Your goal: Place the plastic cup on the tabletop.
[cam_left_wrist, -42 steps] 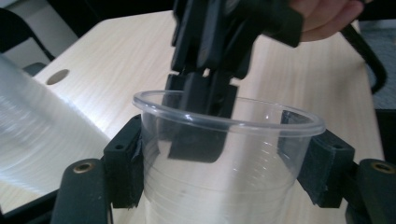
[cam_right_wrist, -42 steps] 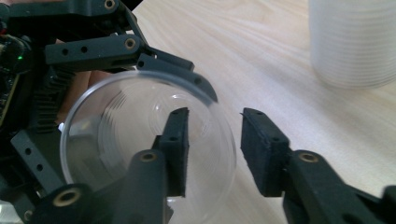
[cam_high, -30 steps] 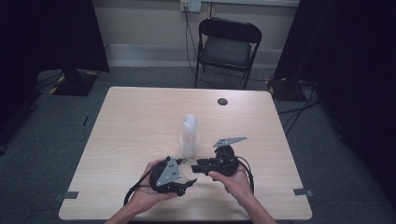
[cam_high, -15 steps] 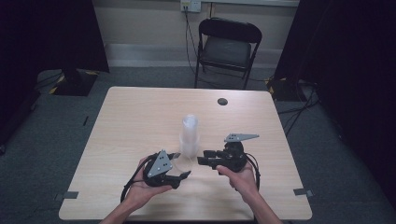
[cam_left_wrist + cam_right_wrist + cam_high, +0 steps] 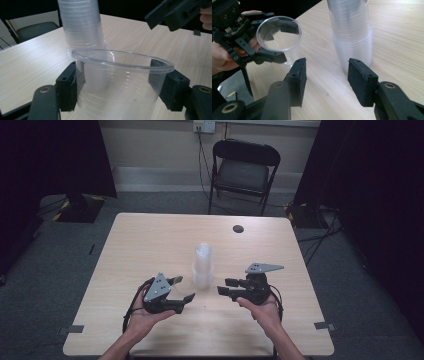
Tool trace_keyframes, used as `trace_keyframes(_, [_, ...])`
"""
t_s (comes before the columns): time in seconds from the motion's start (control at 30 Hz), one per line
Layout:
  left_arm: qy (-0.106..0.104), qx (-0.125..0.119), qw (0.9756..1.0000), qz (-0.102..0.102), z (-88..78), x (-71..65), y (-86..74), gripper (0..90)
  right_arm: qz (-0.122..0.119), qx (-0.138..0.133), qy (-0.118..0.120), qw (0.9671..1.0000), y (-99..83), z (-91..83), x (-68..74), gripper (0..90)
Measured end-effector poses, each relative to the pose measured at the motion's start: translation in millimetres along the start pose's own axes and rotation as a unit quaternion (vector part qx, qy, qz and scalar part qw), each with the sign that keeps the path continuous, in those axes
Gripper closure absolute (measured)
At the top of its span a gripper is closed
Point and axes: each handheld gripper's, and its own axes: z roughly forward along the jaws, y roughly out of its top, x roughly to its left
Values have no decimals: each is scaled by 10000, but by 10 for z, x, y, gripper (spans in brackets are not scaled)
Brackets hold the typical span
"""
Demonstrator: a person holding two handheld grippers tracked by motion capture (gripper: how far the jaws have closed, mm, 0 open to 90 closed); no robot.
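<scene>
A tall stack of clear plastic cups stands upside down at the middle of the wooden table. My left gripper sits just left of the stack, shut on a single clear cup that is upright, mouth up, with a jaw pressed on each side. The stack rises right behind that cup. My right gripper is to the right of the stack, open and empty. From there the held cup shows at the left and the stack just ahead.
A small black round disc lies near the table's far edge. A black folding chair stands beyond the table. Bare wood spreads left, right and behind the stack.
The two hands have drawn apart: the left gripper went left with the single cup, and the right gripper went right and away from the stack.
</scene>
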Motion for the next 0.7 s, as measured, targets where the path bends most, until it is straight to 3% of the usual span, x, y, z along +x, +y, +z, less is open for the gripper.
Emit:
trace_keyframes(0.27, [162, -104, 9998, -104, -72, 87, 41, 291, -66, -22, -68, 10000, -19, -48, 45, 495])
trace_keyframes(0.4, [282, -257, 9988, -307, -117, 192, 67, 291, -38, -61, -81, 9999, -17, -54, 16, 495])
trace_keyframes(0.7, [689, -293, 9963, -414, -136, 419, 113, 291, -17, -85, -113, 9999, -22, -48, -62, 488])
